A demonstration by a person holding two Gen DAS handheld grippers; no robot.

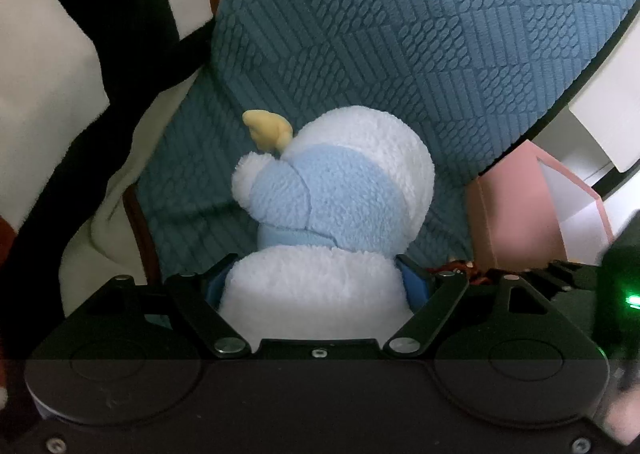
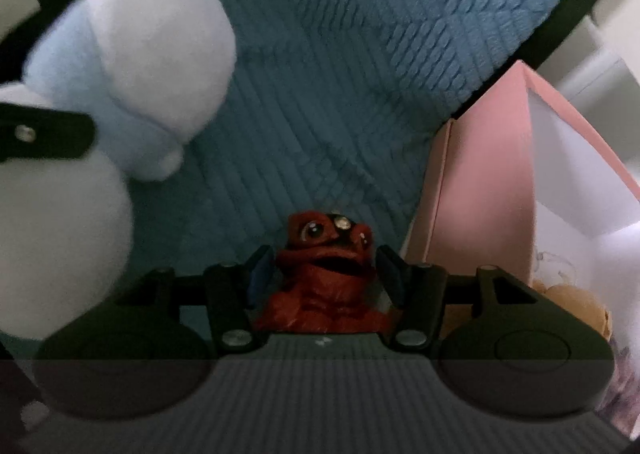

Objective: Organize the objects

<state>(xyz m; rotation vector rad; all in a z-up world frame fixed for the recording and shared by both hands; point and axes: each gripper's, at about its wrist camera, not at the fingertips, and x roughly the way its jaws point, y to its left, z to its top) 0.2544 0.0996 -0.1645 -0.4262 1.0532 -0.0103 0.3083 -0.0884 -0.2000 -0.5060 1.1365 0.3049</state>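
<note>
Now the left gripper (image 1: 316,286) clamps a white-and-blue fleece plush toy (image 1: 332,190); the right gripper (image 2: 326,274), jaws apart, straddles a red frog figurine (image 2: 324,274), which could tip if nudged.

Both views are dim and soft-lit, the brightest patches lying at the upper right beyond the textured blue-teal quilted fabric (image 1: 400,34), whose straight ribs bow toward the edges (fisheye bending). The left wrist view is sharp on the fluffy white and pale-blue plush toy (image 1: 336,190), with a green lamp glare at the right edge. The right wrist view is smeared by motion blur, its lower band shadowed.
</note>
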